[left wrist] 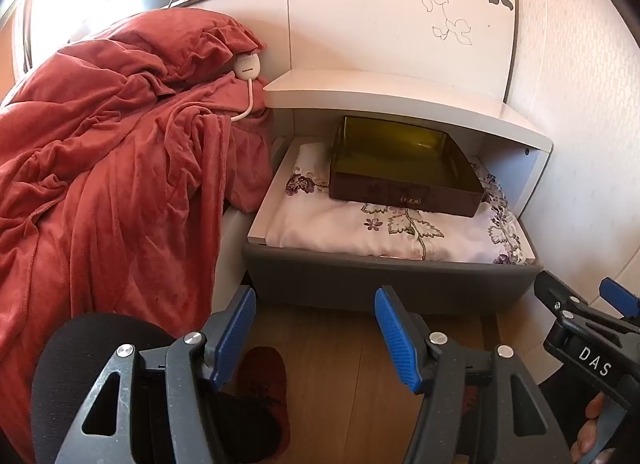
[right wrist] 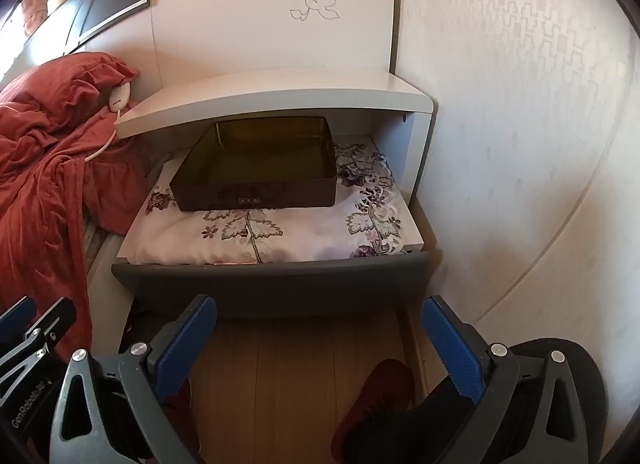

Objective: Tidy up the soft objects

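A folded white cloth with purple flowers [left wrist: 360, 224] [right wrist: 280, 232] fills the open grey drawer [left wrist: 392, 276] [right wrist: 272, 276] of the bedside cabinet. A dark translucent box [left wrist: 404, 164] [right wrist: 260, 168] rests on the cloth, empty. A rust-red blanket [left wrist: 100, 164] [right wrist: 36, 168] lies crumpled over the bed to the left. My left gripper [left wrist: 316, 328] hovers open in front of the drawer, nothing between its blue pads. My right gripper [right wrist: 320, 340] is open wide before the drawer front, also empty; it shows at the right edge of the left wrist view [left wrist: 580, 296].
The white cabinet top [left wrist: 400, 96] [right wrist: 272, 100] overhangs the drawer. A white corded controller [left wrist: 248, 68] [right wrist: 119, 98] lies on the blanket by the pillow. Red slippers [left wrist: 264, 392] [right wrist: 380, 396] stand on the wooden floor below. A wall [right wrist: 520, 144] closes off the right side.
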Demonstrator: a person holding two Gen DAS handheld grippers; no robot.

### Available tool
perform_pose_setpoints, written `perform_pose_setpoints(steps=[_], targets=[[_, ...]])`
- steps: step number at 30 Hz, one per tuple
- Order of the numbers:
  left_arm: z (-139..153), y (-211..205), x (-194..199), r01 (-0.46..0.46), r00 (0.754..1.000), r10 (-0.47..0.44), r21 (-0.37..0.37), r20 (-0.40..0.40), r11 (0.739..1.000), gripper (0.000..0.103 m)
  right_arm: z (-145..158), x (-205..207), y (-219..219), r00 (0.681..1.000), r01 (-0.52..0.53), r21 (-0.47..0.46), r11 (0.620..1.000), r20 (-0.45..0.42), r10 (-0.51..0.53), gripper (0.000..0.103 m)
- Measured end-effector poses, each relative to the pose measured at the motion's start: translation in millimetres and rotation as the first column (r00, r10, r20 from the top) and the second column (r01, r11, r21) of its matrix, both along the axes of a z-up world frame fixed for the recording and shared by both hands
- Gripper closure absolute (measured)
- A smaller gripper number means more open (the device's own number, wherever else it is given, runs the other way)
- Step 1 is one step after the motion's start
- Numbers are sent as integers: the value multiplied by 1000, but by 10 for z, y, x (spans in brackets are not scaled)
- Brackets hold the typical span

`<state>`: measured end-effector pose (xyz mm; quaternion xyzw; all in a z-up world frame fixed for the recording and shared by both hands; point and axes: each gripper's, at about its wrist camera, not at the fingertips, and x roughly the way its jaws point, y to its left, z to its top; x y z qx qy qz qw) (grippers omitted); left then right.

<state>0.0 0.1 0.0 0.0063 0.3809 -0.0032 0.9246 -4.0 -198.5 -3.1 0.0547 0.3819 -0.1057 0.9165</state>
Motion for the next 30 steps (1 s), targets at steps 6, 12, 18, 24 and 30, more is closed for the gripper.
perform_pose_setpoints(steps=[6, 12, 18, 24, 30], targets=[[-19, 9, 13, 1, 1000, -1, -2, -9, 1000, 40, -1, 7, -4, 1000, 0, -2, 1000, -3, 0, 0], [-30, 6, 17, 1, 1000, -1, -4, -13, 1000, 40, -11, 9, -25, 1000, 2, 1, 1000, -5, -2, 0], [-48, -1, 7, -1, 1000, 1, 1, 0, 1000, 40, -14, 4, -32, 1000, 4, 1, 1000, -5, -4, 0], [-61, -3, 2, -2, 1000, 2, 0, 4, 1000, 40, -23, 4, -34, 1000, 1, -1, 1000, -6, -1, 0], [-58, 3, 9, 0, 1000, 0, -4, 4, 1000, 40, -31, -3, -44, 1000, 3, 2, 1000, -8, -3, 0]])
